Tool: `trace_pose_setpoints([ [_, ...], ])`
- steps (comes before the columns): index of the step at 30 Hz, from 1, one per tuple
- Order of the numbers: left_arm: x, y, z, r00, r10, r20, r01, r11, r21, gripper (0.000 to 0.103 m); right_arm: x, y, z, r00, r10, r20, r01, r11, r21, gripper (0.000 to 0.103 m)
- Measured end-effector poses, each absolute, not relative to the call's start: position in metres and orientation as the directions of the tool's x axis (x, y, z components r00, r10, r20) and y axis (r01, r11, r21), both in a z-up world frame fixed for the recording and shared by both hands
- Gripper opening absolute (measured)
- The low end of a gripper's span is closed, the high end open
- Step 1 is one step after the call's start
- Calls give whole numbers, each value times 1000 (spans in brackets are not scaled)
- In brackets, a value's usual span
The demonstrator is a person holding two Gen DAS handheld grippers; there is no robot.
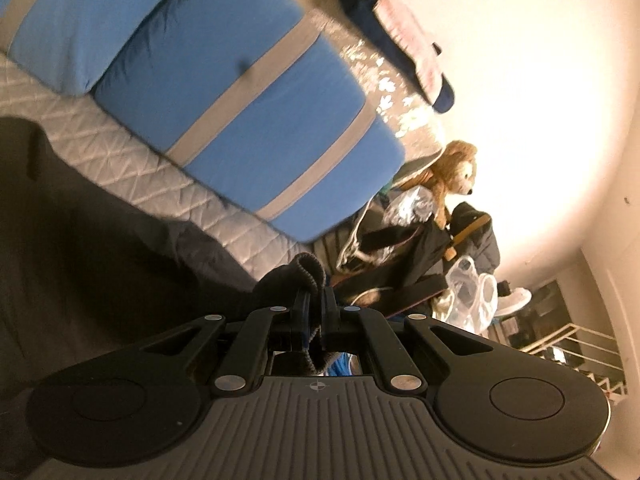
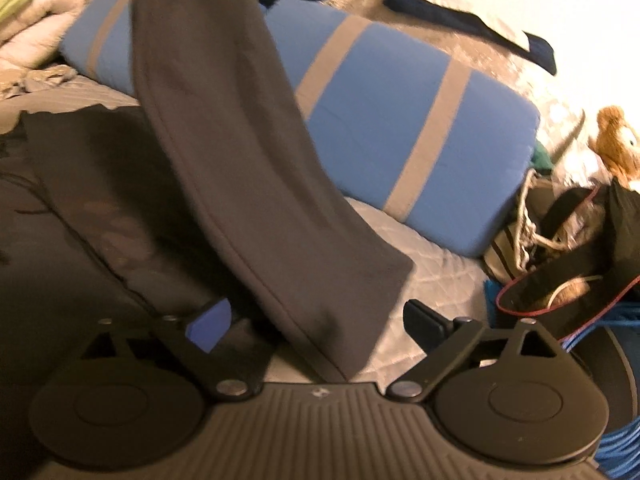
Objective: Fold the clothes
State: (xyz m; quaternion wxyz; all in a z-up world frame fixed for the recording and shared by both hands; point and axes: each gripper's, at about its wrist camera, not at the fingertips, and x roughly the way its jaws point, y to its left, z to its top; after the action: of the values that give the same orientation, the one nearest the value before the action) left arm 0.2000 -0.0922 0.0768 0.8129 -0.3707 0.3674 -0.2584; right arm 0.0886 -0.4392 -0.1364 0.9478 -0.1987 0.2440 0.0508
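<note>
A dark grey garment [image 2: 240, 152] lies on the quilted bed [image 2: 424, 276]. One long leg or sleeve of it is lifted and hangs slanted across the right wrist view, down between the fingers. My right gripper [image 2: 316, 320] is open, its blue pad [image 2: 210, 326] at the left and its black finger [image 2: 422, 320] at the right, with the cloth loose between them. In the left wrist view my left gripper [image 1: 316, 300] is shut on a bunched ribbed edge of the dark garment [image 1: 296, 276], the rest of it spreading dark at the left [image 1: 100, 248].
A blue pillow with grey stripes [image 1: 248, 92] [image 2: 400, 128] lies across the bed. Beyond the bed's right side stand a plush bear [image 1: 452, 176] [image 2: 616, 140], bags and shoes [image 2: 560, 248], and a plastic bag [image 1: 472, 292]. More clothes [image 2: 32, 28] are heaped at the far left.
</note>
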Motion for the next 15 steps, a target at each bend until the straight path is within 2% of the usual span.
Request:
trace_pose_setpoints([
  [7,197,-85,97,626,-689,-365,170,577,-799,5,110,-452,-144,867,-39,-497,-140,938,-317,98],
  [15,193,-71,114,657,-688,-308,196,550,-812,5,132,-469,-123,877,-52,-478,-66,972,-227,98],
])
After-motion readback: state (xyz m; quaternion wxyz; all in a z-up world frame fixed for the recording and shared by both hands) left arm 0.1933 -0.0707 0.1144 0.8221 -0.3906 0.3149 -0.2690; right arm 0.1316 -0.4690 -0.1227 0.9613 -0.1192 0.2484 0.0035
